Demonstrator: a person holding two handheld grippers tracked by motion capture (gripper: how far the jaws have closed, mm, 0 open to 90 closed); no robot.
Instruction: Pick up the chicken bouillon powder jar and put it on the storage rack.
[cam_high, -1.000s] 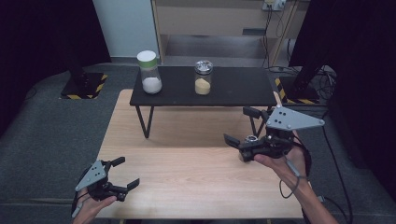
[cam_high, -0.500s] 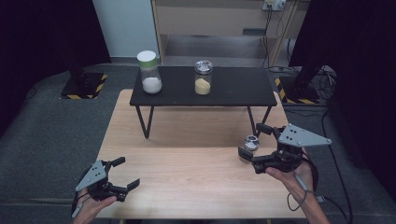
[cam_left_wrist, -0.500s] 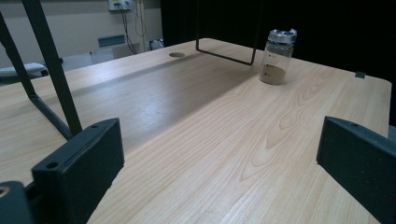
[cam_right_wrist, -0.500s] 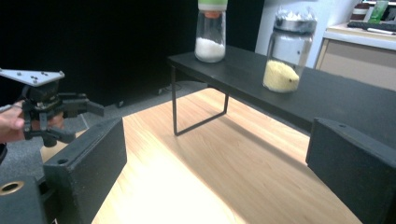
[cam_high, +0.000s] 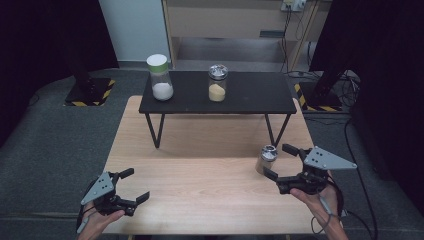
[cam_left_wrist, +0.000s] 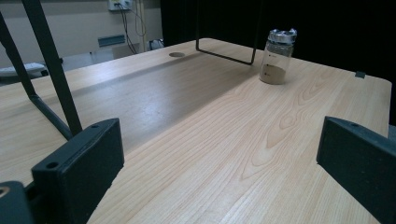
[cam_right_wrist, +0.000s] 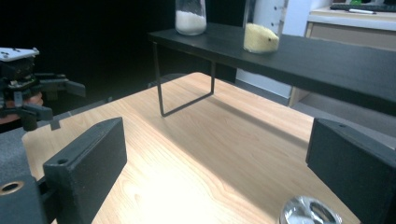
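A small jar (cam_high: 268, 158) stood on the counter (cam_high: 200, 175) at lower right, just beside the released right claw (cam_high: 281, 162); two jars remained on the black shelf (cam_high: 250, 95). The left claw (cam_high: 136, 185) lay spread, empty.

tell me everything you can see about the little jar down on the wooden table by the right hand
The small jar is clear glass with a shiny silver lid, holding a shallow layer of tan powder at its bottom. It stands upright on the light wooden table, on the right side, just ahead of the open right tongs. Nothing grips it.
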